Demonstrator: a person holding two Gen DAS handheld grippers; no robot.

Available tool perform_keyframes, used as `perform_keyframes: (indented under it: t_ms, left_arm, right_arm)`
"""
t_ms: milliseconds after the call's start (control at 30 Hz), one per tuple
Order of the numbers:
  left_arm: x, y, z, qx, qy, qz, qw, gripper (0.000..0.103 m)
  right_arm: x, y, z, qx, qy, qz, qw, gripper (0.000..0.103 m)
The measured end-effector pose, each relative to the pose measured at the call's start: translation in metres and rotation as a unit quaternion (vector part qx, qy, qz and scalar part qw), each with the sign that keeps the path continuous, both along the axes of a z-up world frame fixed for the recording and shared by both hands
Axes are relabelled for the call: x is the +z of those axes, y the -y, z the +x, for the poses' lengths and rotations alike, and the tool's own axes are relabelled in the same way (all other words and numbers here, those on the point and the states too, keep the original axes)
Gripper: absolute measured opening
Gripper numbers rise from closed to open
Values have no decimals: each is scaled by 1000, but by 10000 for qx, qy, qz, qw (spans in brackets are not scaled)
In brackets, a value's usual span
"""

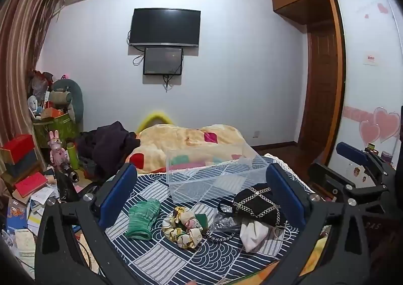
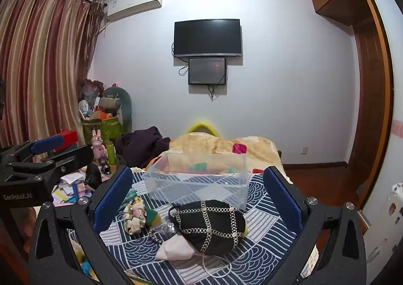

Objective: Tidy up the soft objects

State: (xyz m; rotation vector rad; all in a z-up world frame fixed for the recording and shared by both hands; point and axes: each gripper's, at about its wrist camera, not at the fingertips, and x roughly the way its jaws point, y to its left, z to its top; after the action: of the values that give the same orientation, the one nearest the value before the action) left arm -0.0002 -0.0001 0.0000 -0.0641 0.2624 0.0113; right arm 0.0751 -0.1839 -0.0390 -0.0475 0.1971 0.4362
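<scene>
Both grippers are wide open and hold nothing. The left gripper (image 1: 201, 199) hangs over the green glove (image 1: 142, 218) and the flowery scrunchie (image 1: 181, 227). The right gripper (image 2: 199, 199) hangs over the black chain bag (image 2: 210, 225). All these soft things lie on the blue patterned bed cover (image 2: 264, 222), just in front of the clear plastic box (image 2: 199, 179). I think the box is where they should go. To do it well, come straight down, pinch one thing in its thick middle, and lift it clear over the box wall.

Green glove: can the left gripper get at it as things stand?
Probably yes. The green glove lies flat on the patterned bedspread, just inside the open left gripper's left finger, uncovered. The floral scrunchie sits beside it, apart.
</scene>
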Motion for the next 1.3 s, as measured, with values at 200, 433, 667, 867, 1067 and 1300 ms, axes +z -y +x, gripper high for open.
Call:
perform_keyframes:
  t_ms: [200,433,667,867,1067,1300]
  left_arm:
    - [-4,12,2,33,47,3,10000,103]
    - [-6,6,2,-89,98,45,9999,103]
    - [-5,7,1,-78,105,69,9999,103]
    - [-5,7,0,-61,116,73,9999,103]
    - [-6,6,0,-39,94,98,9999,103]
    - [-6,5,0,-34,92,102,9999,103]
  right_arm:
    - [1,0,-1,-21,16,17,10000,103]
    - [3,5,4,-14,1,40,10000,103]
    - [9,2,-5,-41,65,32,10000,103]
    - [8,2,-5,-43,67,38,10000,103]
    - [8,2,-5,-39,67,43,10000,103]
    - [11,0,-9,-34,87,37,9999,103]
